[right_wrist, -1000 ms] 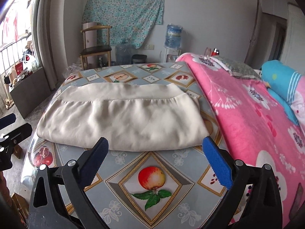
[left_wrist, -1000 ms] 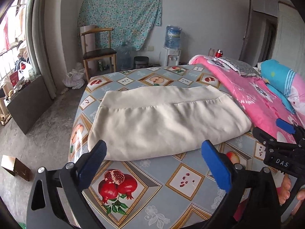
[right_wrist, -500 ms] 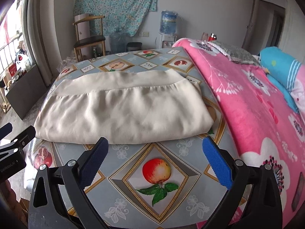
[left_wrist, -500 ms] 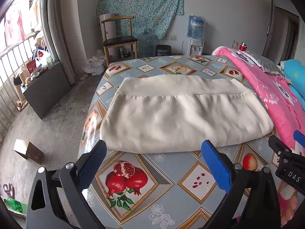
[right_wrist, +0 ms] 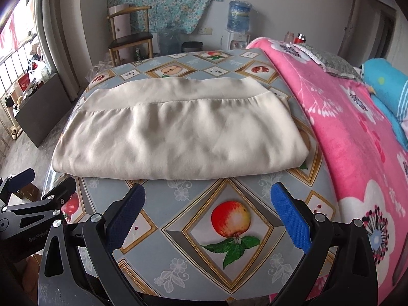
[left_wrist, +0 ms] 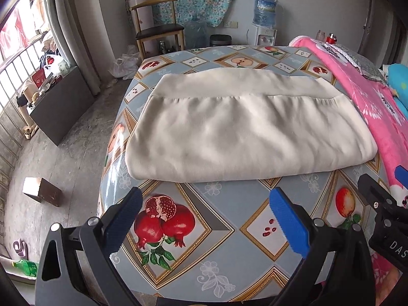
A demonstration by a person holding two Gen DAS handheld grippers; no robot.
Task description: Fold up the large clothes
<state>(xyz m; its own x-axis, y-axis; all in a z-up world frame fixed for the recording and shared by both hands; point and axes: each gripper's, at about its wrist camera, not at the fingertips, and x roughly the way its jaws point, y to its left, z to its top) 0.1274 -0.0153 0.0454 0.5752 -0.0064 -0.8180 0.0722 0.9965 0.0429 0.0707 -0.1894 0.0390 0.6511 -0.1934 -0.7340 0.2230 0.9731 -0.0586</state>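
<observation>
A large cream garment (left_wrist: 239, 127) lies folded flat across the fruit-patterned tablecloth (left_wrist: 221, 219), its wide band at the far edge. It also shows in the right wrist view (right_wrist: 178, 132). My left gripper (left_wrist: 204, 201) is open and empty, hovering just short of the garment's near edge, toward its left half. My right gripper (right_wrist: 206, 199) is open and empty, just short of the near edge toward the right half. Each gripper shows at the side of the other's view.
A pink floral blanket (right_wrist: 357, 137) and blue pillow (right_wrist: 385, 81) lie to the right. A wooden chair (left_wrist: 158, 30), water dispenser (left_wrist: 265, 12) and dark cabinet (left_wrist: 61, 104) stand beyond the table. A small box (left_wrist: 40, 191) sits on the floor at left.
Both grippers have tilted downward and moved a little closer to the garment's near edge. Both stay open. The garment has not moved.
</observation>
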